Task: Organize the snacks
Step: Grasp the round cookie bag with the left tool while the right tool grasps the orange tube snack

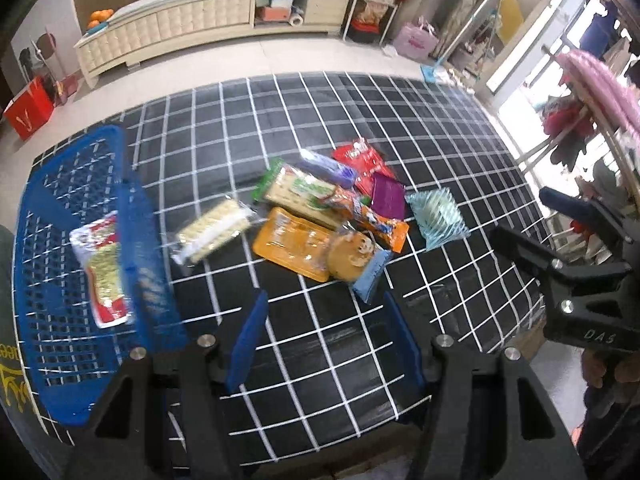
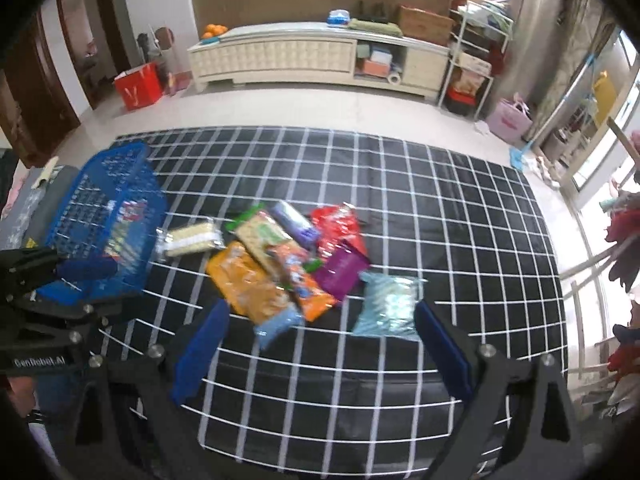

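Observation:
A pile of snack packets lies mid-table on the black checked cloth: a clear cracker pack, an orange pack, a green cracker pack, a red bag, a purple packet and a pale blue bag. A blue basket at the left holds one red and white packet. My left gripper is open and empty, above the cloth in front of the pile. My right gripper is open and empty, just in front of the pale blue bag; the basket stands far left.
The table's right edge borders a clothes rack and a window. A long white cabinet stands across the floor behind the table. A red bag and a pink bag sit on the floor.

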The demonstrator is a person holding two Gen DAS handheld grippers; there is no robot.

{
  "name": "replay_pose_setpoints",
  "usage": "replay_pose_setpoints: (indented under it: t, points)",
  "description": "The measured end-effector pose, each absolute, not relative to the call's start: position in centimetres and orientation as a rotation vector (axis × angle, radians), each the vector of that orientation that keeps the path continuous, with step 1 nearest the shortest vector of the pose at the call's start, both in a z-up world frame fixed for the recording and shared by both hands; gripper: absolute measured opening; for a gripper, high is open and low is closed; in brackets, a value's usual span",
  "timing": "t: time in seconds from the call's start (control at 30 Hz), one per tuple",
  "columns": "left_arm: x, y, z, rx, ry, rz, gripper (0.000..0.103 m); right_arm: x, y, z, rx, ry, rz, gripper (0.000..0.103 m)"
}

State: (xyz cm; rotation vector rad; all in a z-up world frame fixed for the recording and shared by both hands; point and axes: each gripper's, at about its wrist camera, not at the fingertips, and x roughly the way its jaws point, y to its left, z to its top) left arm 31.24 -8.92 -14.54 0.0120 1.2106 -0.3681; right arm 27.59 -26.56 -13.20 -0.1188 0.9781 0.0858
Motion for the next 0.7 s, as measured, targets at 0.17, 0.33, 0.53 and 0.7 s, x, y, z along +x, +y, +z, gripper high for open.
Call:
replay_pose_setpoints:
  t: [0.17,0.33,0.53,0.7]
  points:
    - [32.0,-10.3,-17.6,0.002,1.244,-0.349,0.058,29.1,-27.3,-15.5,-0.179,1.003,0.115,0.096]
    - [33.0,-10.1,-20.3,-0.018,1.274,-0.325,0.058,31.1,-26.7,-18.2,-0.213,1.046,0.177,0.096]
    - [34.1,-10.5,-23.0,0.006,1.284,-0.340,0.058,33.9,-25.1,-21.7,-0.281,1.095,0.229,0.086]
    - [34.8,-10.5,-24.8,0.009,1.311,-0.337,0.058,36.2,-24.1,-24.4,-0.334,1.163,0.246,0.070]
